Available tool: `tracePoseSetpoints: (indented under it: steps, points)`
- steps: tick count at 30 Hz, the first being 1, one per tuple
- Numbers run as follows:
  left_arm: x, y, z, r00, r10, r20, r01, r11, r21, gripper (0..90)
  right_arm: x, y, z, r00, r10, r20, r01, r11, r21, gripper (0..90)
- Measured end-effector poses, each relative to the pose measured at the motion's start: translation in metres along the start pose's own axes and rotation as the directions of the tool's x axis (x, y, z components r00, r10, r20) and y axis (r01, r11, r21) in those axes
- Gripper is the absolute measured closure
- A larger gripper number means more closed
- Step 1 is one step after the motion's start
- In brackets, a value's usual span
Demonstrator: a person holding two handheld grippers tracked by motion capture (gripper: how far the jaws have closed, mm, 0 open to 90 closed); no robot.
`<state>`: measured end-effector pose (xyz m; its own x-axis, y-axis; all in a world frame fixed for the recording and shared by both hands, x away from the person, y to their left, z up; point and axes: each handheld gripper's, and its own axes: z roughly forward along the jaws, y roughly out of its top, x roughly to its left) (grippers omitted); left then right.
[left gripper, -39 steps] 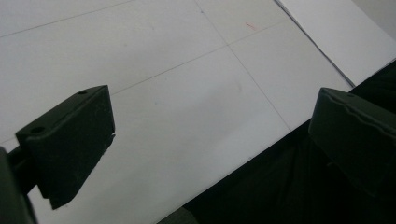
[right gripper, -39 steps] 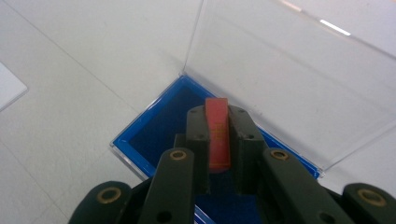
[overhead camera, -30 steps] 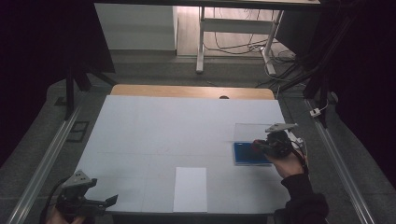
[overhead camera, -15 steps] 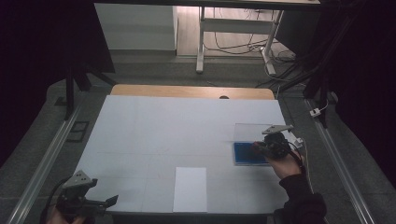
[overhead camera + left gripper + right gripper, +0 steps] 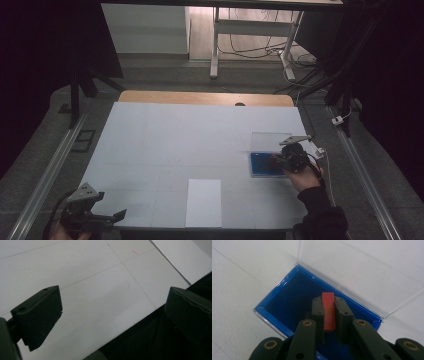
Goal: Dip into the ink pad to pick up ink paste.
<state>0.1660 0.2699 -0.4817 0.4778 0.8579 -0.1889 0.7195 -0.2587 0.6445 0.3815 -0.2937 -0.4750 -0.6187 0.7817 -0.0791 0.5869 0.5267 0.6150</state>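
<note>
A shallow blue box [image 5: 261, 165] lies open at the table's right, its clear lid [image 5: 267, 141] standing up at the far side. My right gripper [image 5: 276, 159] hovers over the box. In the right gripper view it [image 5: 328, 300] is shut on a small flat red piece [image 5: 329, 315], held on edge above the blue box [image 5: 284, 300] in front of the clear lid [image 5: 362, 270]. My left gripper [image 5: 119, 216] rests at the table's front left corner. Its jaws [image 5: 112, 312] stand wide open with nothing between them.
A white sheet of paper [image 5: 204, 202] lies near the front edge at the middle, and its corner [image 5: 185, 257] appears in the left gripper view. The white table top [image 5: 190, 135] ends in a wooden strip [image 5: 200, 97] at the back. Metal rails [image 5: 45, 175] run along both sides.
</note>
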Motion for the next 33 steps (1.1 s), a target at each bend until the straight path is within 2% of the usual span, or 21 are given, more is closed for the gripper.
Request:
tracePoseSetpoints:
  steps: [4, 14, 19, 20, 21, 22, 23, 25, 27, 28, 29, 30, 33]
  points:
    - [0.0, 0.0, 0.0, 1.0, 0.001, -0.001, -0.001, 1.0, 0.001, 2.0, 0.001, -0.001, 0.001, 0.9999, 0.012, 0.008, -0.012, 1.0, 0.0, 80.8]
    - [-0.001, 0.001, 0.001, 1.0, 0.007, -0.002, -0.007, 0.9999, 0.007, 2.3, 0.012, 0.0, 0.002, 0.9973, -0.039, 0.062, 0.038, 0.999, 0.014, 80.9]
    - [0.0, 0.001, 0.001, 1.0, 0.008, -0.001, -0.008, 0.9999, 0.006, 2.4, 0.0, -0.005, 0.002, 0.9991, 0.043, 0.001, -0.043, 0.999, -0.022, 80.9]
    - [0.0, 0.001, 0.001, 1.0, 0.01, 0.001, -0.01, 0.9999, 0.006, 2.4, 0.0, -0.005, 0.002, 0.9991, 0.043, 0.001, -0.043, 0.999, -0.022, 80.9]
    - [0.0, 0.001, 0.001, 0.9999, 0.012, 0.001, -0.012, 0.9999, 0.007, 2.5, -0.005, -0.006, 0.001, 0.9969, 0.075, -0.024, -0.076, 0.997, -0.029, 80.9]
    - [-0.001, 0.001, 0.001, 0.9999, 0.014, 0.001, -0.014, 0.9999, 0.007, 2.5, -0.005, -0.006, 0.001, 0.9969, 0.075, -0.024, -0.076, 0.997, -0.029, 80.9]
    - [-0.001, 0.001, 0.001, 0.9999, 0.016, 0.001, -0.016, 0.9998, 0.008, 2.5, -0.008, -0.008, 0.001, 0.9945, 0.097, -0.04, -0.099, 0.995, -0.034, 80.9]
    - [-0.001, 0.001, 0.002, 0.9998, 0.018, 0.001, -0.018, 0.9998, 0.009, 2.5, -0.008, -0.008, 0.001, 0.994, 0.101, -0.041, -0.102, 0.994, -0.034, 80.9]
    - [-0.002, 0.001, 0.002, 0.9998, 0.021, 0.001, -0.021, 0.9997, 0.011, 2.5, -0.007, -0.007, 0.001, 0.9945, 0.098, -0.037, -0.1, 0.995, -0.031, 80.9]
    - [-0.002, 0.001, 0.002, 0.9997, 0.023, 0.002, -0.023, 0.9997, 0.012, 2.5, -0.003, -0.006, 0.001, 0.9968, 0.078, -0.017, -0.079, 0.997, -0.024, 80.9]
    - [-0.002, 0.001, 0.002, 0.9997, 0.024, 0.001, -0.024, 0.9996, 0.012, 2.5, -0.003, -0.006, 0.001, 0.9968, 0.078, -0.017, -0.079, 0.997, -0.024, 80.9]
    - [-0.002, 0.001, 0.002, 0.9997, 0.024, 0.001, -0.024, 0.9996, 0.012, 2.5, 0.001, -0.004, 0.002, 0.9987, 0.051, 0.005, -0.051, 0.999, -0.016, 80.9]
    - [-0.002, 0.001, 0.002, 0.9997, 0.026, 0.001, -0.026, 0.9996, 0.013, 2.6, 0.004, -0.003, 0.002, 0.9995, 0.026, 0.02, -0.026, 1.0, -0.007, 80.9]
